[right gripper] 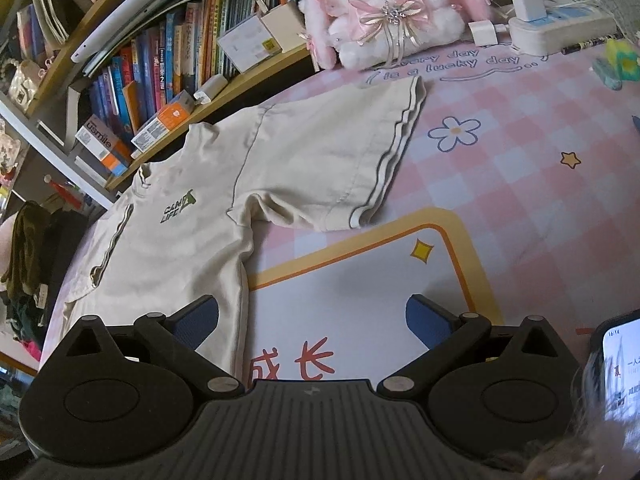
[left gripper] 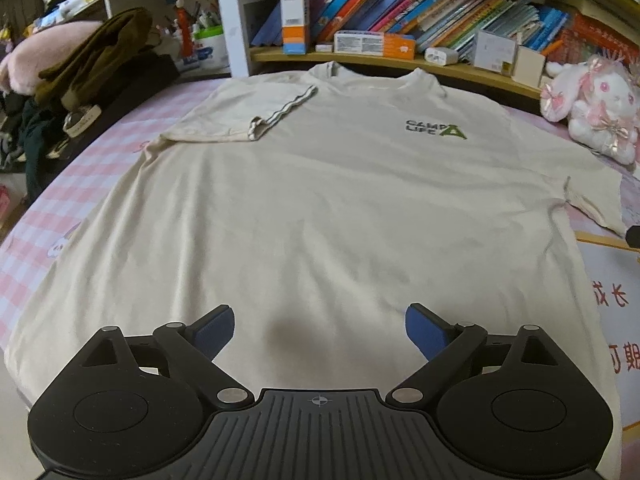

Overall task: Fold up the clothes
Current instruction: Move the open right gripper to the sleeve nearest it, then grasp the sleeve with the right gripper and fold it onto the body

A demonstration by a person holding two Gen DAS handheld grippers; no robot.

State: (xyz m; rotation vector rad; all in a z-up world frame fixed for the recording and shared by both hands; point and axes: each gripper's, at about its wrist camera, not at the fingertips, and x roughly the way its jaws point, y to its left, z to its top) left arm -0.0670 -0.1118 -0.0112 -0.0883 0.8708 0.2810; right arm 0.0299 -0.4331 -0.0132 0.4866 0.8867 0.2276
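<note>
A cream T-shirt (left gripper: 320, 208) with a green "CAMP LIFE" logo lies flat, front up, on the pink checked bed cover. Its left sleeve (left gripper: 248, 110) is folded in over the chest; its right sleeve (right gripper: 332, 160) lies spread out to the side. My left gripper (left gripper: 320, 330) is open and empty, hovering over the shirt's lower middle. My right gripper (right gripper: 312, 322) is open and empty, above the shirt's right side edge (right gripper: 236, 300) and a printed mat, below the spread sleeve.
A white and pink plush rabbit (right gripper: 380, 8) sits at the bed's far right, also in the left wrist view (left gripper: 592, 108). A bookshelf (left gripper: 400, 12) runs behind the bed. Dark clothes (left gripper: 92, 64) are piled at the left. A power strip (right gripper: 560, 20) and a phone (right gripper: 620, 380) are on the right.
</note>
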